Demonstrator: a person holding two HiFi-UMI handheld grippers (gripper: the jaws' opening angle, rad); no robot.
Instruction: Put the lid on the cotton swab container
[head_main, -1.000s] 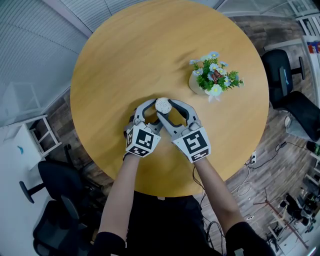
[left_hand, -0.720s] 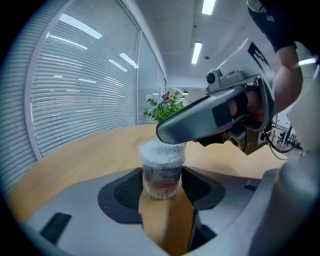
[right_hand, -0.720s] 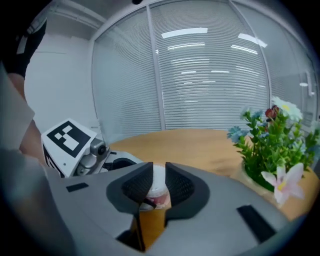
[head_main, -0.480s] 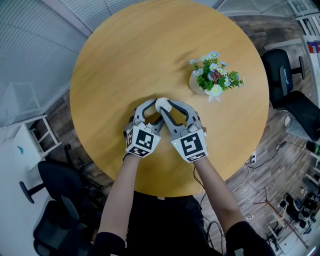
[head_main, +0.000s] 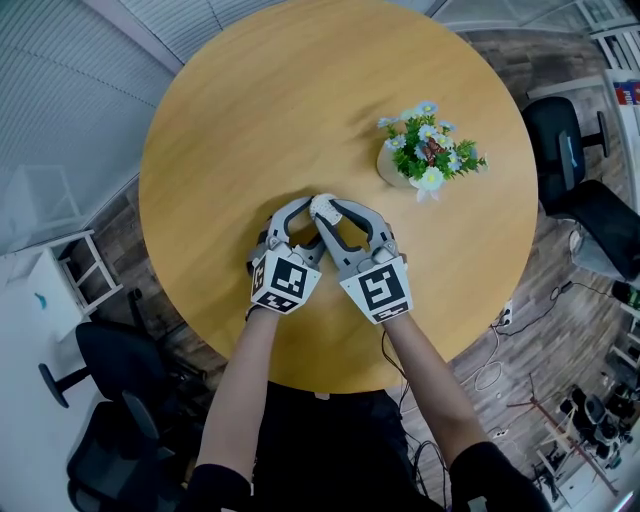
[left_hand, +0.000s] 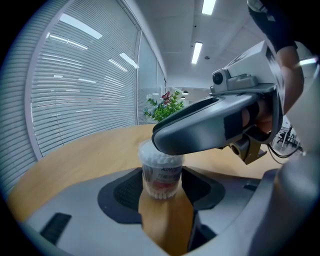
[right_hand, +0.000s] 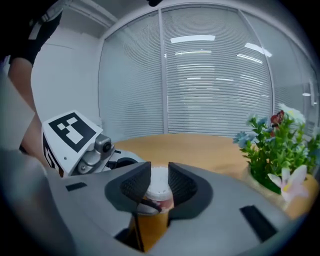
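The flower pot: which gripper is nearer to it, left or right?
Right. The right gripper, jaws having just closed on the lid, sits left of the flower pot; the left gripper, holding the container, is farther left.

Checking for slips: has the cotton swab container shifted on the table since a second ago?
No. The cotton swab container keeps its place relative to the flower pot.

**A:** What is shown as the carrying surface?

**B:** A round worktop (head_main: 250, 120) of light, plain wood is shown from steeply above.

**A:** What is set directly on it?

**B:** Two things are seen. A small pot of flowers (head_main: 428, 150), with white and blue blooms among green leaves, is placed toward the right side. A small clear cotton swab container (left_hand: 161, 172) is stood upright nearer the front edge, well apart from the pot.
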